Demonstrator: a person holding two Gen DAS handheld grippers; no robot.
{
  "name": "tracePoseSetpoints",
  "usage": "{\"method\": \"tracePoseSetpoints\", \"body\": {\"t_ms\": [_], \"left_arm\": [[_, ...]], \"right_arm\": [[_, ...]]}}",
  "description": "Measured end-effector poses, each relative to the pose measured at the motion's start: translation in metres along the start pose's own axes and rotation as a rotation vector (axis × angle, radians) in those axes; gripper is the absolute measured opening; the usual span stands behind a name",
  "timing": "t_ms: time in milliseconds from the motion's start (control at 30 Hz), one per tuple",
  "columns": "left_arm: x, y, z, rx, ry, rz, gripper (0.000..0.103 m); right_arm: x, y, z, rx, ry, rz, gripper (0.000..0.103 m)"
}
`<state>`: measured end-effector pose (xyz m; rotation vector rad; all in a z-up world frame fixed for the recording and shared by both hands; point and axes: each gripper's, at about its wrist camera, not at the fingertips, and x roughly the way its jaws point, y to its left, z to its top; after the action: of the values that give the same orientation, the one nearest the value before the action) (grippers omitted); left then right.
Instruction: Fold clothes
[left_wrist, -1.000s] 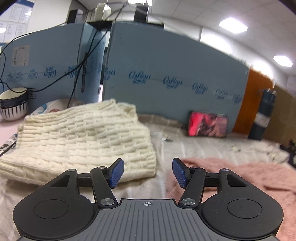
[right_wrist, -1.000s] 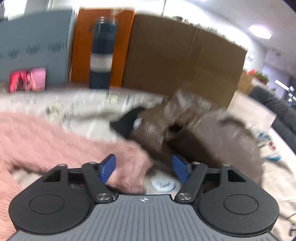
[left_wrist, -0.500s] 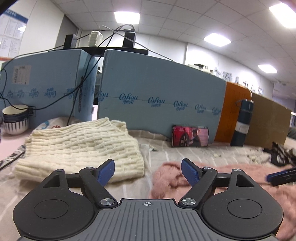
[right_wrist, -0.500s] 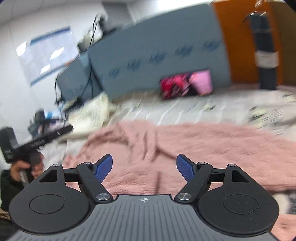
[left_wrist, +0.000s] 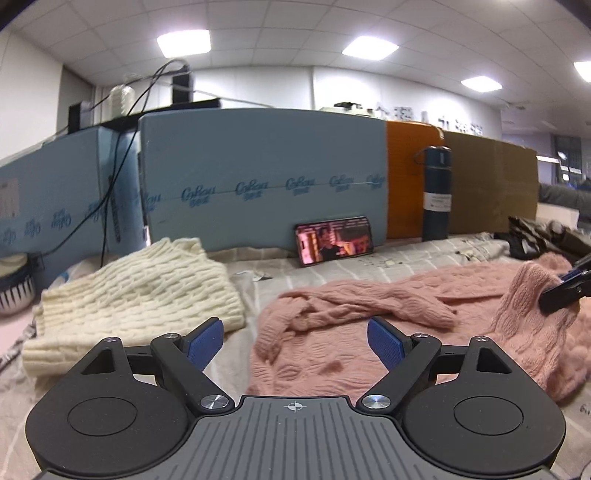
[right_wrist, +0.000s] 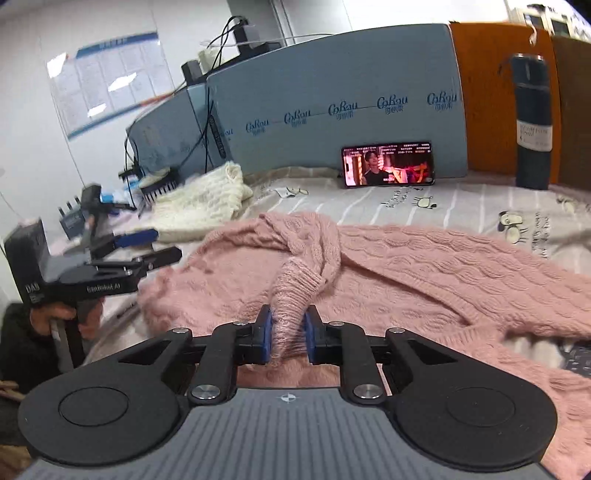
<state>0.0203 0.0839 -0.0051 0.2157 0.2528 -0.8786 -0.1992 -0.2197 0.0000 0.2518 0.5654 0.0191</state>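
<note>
Pink sweater (left_wrist: 369, 332) sprawled on the desk (left_wrist: 406, 258), cream sweater (left_wrist: 136, 295) already folded alongside; left hand-held gripper (left_wrist: 295, 341) spread wide over the near hem, wider than a second ago, readying a bite. Over to the right wrist: right hand-held gripper (right_wrist: 287, 334) now clamped on a sleeve (right_wrist: 295, 291), empty half a second back, lifting it for folding.

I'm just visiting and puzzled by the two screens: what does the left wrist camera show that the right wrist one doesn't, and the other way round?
Only the left wrist view shows the dark striped garment at far right. Only the right wrist view shows the right tool clamped on the fuzzy pink knitted sweater and a wall poster. Both show the sweater, the folded cream knitted sweater, the propped phone and the dark blue bottle.
</note>
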Motion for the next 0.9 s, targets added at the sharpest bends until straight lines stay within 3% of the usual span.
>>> {"method": "tracePoseSetpoints", "body": {"t_ms": [33,100,167,233,267,300,433,567,633,767,833,900], "left_arm": [[-0.003,-0.005,0.000,0.017,-0.007,-0.004,0.088],[-0.012,-0.013,0.001,0.048,-0.036,-0.044,0.088],[-0.026,-0.024,0.000,0.106,-0.073,-0.129,0.088],[-0.037,-0.035,-0.004,0.203,-0.088,-0.207,0.089],[-0.041,-0.041,-0.006,0.255,-0.089,-0.235,0.089],[-0.040,-0.048,-0.010,0.317,-0.072,-0.226,0.090],[-0.022,-0.074,-0.026,0.512,0.033,-0.125,0.090],[-0.029,-0.066,-0.023,0.495,0.020,-0.152,0.089],[-0.043,-0.057,-0.020,0.480,-0.019,-0.187,0.090],[-0.063,-0.060,-0.026,0.633,0.029,-0.216,0.096],[-0.065,-0.064,-0.030,0.708,0.075,-0.214,0.097],[-0.063,-0.069,-0.033,0.769,0.118,-0.197,0.097]], "right_arm": [[0.003,0.002,-0.002,-0.019,0.008,-0.018,0.023],[0.009,0.004,-0.008,-0.067,0.012,-0.081,0.042],[0.015,0.006,-0.015,-0.127,-0.001,-0.170,0.052],[0.018,0.007,-0.020,-0.176,0.001,-0.214,0.061],[0.019,0.007,-0.024,-0.200,0.005,-0.210,0.070],[0.022,0.006,-0.027,-0.221,0.014,-0.215,0.076],[0.033,0.003,-0.034,-0.257,0.043,-0.253,0.077],[0.011,0.001,-0.038,-0.262,-0.025,-0.237,0.078],[-0.012,-0.003,-0.044,-0.295,-0.069,-0.233,0.084],[-0.060,-0.020,-0.064,-0.403,-0.123,-0.154,0.102],[-0.077,-0.026,-0.075,-0.441,-0.119,-0.120,0.103],[-0.086,-0.029,-0.081,-0.464,-0.095,-0.145,0.103]]}}
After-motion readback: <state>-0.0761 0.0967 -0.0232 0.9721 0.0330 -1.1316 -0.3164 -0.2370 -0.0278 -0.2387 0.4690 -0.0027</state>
